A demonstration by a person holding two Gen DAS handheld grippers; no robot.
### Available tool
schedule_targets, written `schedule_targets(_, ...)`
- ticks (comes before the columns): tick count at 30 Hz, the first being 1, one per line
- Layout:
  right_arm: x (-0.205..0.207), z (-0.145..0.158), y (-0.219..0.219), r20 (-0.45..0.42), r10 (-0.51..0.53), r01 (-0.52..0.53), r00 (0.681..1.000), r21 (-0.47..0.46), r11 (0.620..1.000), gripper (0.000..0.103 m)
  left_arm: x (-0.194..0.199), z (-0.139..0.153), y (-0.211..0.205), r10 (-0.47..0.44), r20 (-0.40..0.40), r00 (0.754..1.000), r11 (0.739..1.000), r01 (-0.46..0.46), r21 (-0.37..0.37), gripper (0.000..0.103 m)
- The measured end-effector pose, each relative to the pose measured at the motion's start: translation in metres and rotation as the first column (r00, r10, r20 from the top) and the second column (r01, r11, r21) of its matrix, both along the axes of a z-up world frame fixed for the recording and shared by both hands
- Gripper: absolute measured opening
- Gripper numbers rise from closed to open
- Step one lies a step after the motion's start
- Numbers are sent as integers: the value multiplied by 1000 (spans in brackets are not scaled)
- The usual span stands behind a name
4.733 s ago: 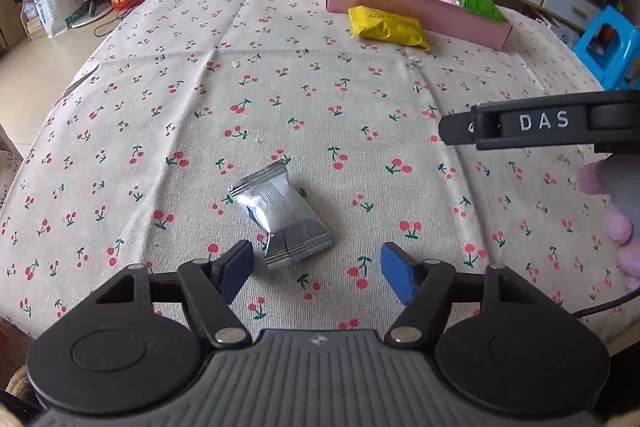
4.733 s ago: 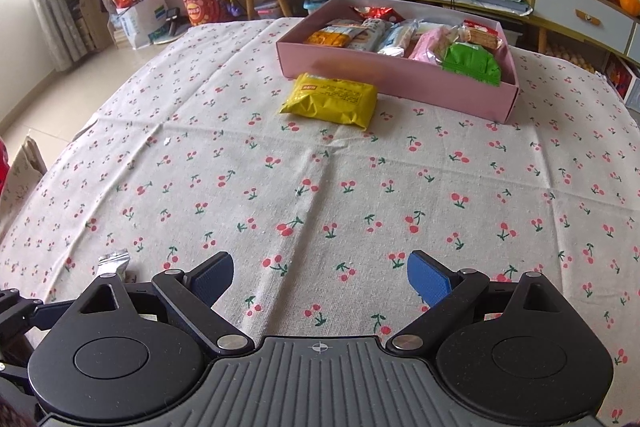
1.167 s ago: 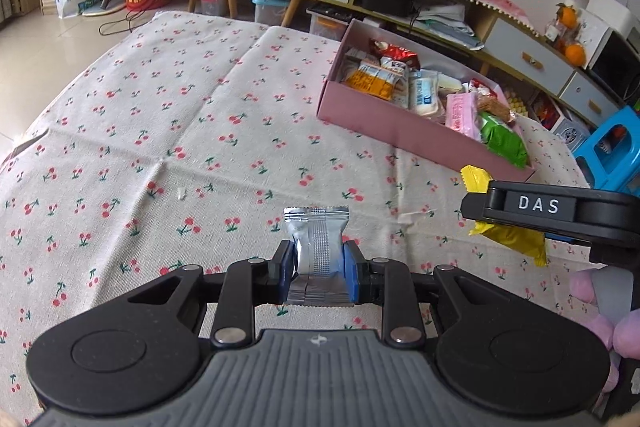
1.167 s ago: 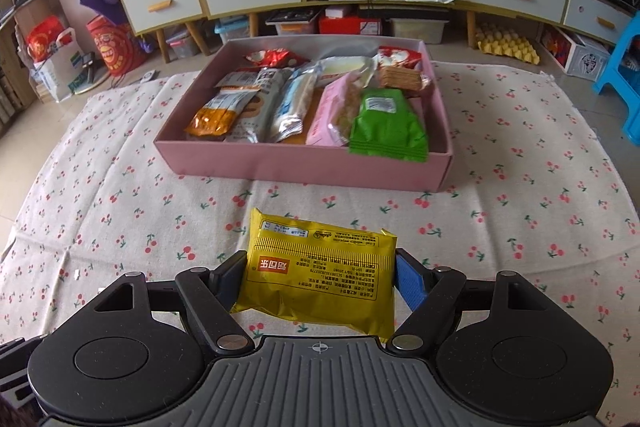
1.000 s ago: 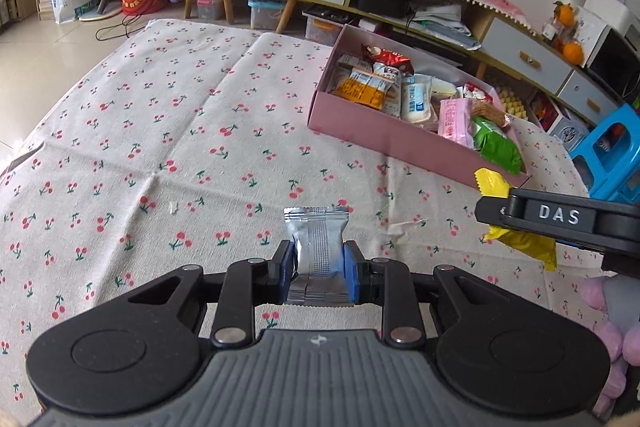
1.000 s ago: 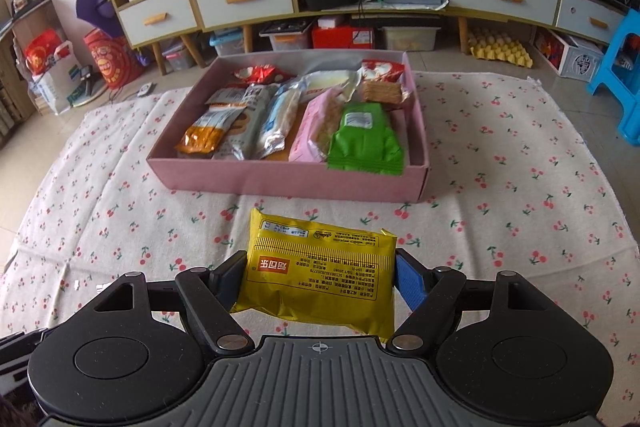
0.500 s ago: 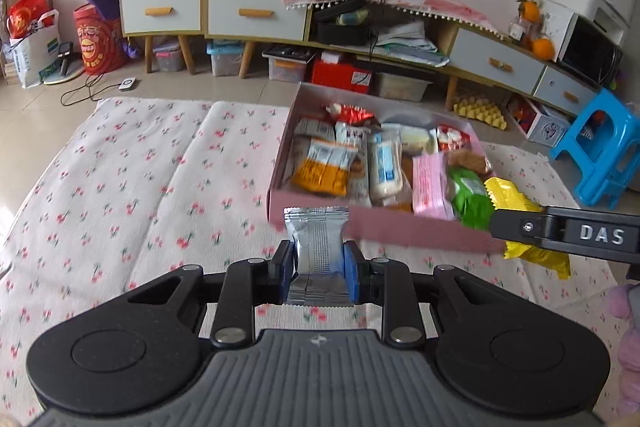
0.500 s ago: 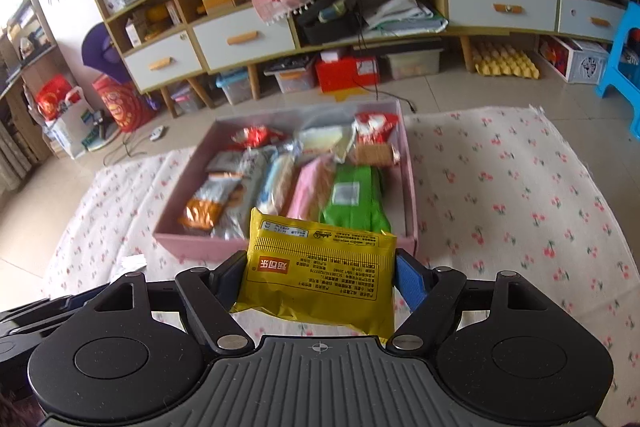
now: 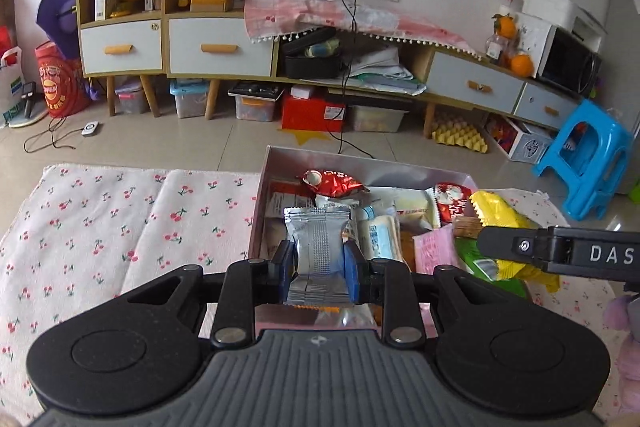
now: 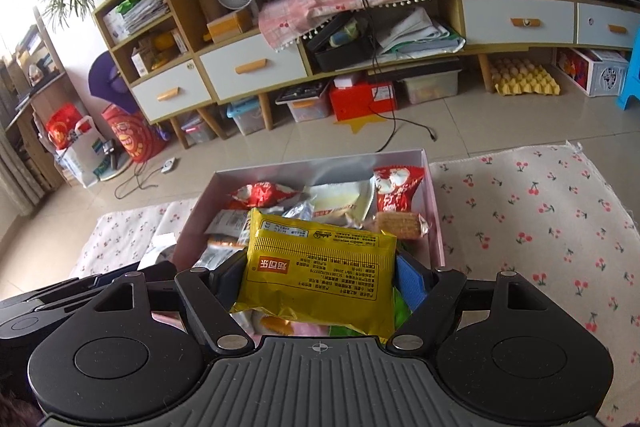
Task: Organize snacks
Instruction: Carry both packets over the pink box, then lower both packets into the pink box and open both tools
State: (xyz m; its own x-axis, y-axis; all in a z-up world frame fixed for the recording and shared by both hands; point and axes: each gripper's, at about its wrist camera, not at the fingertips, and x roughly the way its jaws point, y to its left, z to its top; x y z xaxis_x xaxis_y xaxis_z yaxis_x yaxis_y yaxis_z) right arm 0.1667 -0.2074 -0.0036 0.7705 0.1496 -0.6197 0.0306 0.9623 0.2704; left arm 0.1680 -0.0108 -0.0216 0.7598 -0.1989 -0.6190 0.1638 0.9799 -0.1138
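Cherry-print tablecloth (image 9: 100, 227) covers the surface, living-room cabinets behind; pink box (image 10: 434, 211) of snacks sits at the cloth's far edge. Left gripper (image 9: 319, 269) is clamped on a silver packet (image 9: 318, 247), held upright between the blue pads, over the box's near left corner. Right gripper (image 10: 320, 281) is clamped on a yellow packet (image 10: 320, 267), wide and flat, poking out above the jaws, over the box's near right side. In the left view the same yellow packet (image 9: 504, 227) hangs above the green snack (image 9: 476, 263) and pink snack (image 9: 434, 247).

Step in hand looks like dropping both packets into the box. Box is already crowded: red bags (image 10: 264, 195) along the far wall, white and blue wrappers (image 9: 380, 235) in the middle. To do it well: lower each gripper close to the pile before opening, so packets land flat and don't bounce over the wall. Silver one probably fits in the left gap near the wall; yellow one likely has to lie on top of the green and pink. Keep the two grippers apart while they release.
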Motion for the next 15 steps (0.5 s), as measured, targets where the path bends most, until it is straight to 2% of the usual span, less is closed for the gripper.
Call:
schedule_targets(7, 26, -4, -9, 36, -11, 10, 999, 17, 1000, 77, 18, -8, -9, -29, 20, 999, 999, 28, 31, 24)
schedule_targets(15, 47, -20, -11, 37, -7, 7, 999, -9, 1000, 78, 33, -20, -15, -36, 19, 999, 997, 35, 63, 24)
